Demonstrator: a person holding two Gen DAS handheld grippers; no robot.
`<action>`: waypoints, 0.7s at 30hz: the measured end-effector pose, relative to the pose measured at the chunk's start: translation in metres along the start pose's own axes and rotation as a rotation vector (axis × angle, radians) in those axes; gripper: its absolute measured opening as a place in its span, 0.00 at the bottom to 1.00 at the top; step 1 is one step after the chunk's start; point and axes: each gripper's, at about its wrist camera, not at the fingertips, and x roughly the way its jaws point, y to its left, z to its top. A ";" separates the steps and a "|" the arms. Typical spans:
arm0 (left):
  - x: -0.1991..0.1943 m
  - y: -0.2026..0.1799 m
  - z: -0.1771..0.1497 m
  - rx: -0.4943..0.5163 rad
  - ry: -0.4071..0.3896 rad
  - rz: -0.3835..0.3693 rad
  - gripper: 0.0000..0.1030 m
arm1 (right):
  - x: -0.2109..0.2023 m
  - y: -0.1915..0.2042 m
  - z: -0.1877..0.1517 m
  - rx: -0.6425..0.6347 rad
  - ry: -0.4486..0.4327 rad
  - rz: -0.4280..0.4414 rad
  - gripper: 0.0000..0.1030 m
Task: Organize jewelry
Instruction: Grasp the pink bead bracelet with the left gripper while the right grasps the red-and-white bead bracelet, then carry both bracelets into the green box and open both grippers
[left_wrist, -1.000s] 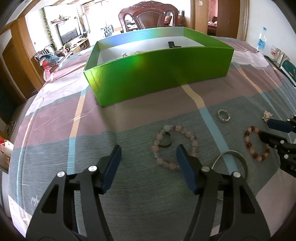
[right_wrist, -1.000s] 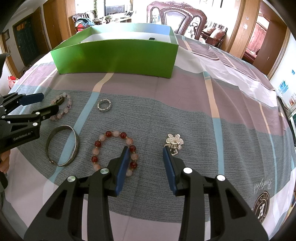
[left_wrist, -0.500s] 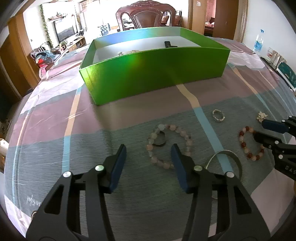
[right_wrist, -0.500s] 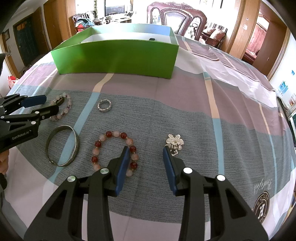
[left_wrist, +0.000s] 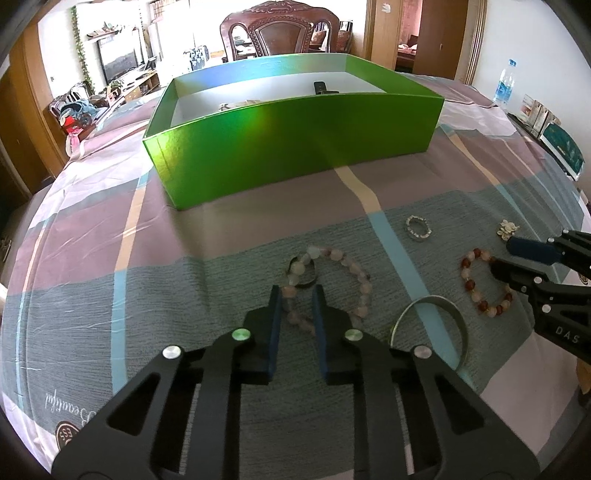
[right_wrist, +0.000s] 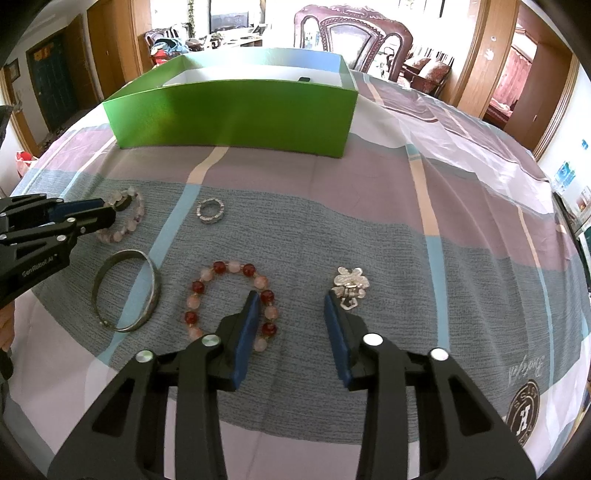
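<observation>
Checked worktop (left_wrist: 184, 266), green box (left_wrist: 295, 147) behind: left gripper (left_wrist: 297, 306) fingers just closed around pink bracelet (left_wrist: 343, 266), grasp beginning; right gripper (right_wrist: 291, 314) narrowing, nothing gripped.

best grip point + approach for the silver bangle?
Take the silver bangle on its band, one jaw inside the hoop and one outside, coming down from above. It lies flat on the tablecloth as a thin open ring, so there is no side face to pinch. The arc facing the red bead bracelet looks clear.

two bead bracelets (right_wrist: 231, 299), one bangle (right_wrist: 127, 291), perhaps two rings (right_wrist: 211, 211)
</observation>
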 end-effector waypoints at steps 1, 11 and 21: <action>0.000 0.000 0.000 0.000 0.000 0.000 0.15 | 0.000 0.001 0.000 -0.001 0.005 0.019 0.19; -0.002 -0.003 -0.002 0.015 0.004 0.000 0.08 | -0.002 0.005 0.000 0.014 0.000 0.078 0.08; -0.047 -0.005 0.012 0.014 -0.086 -0.026 0.08 | -0.048 -0.006 0.016 0.080 -0.129 0.116 0.08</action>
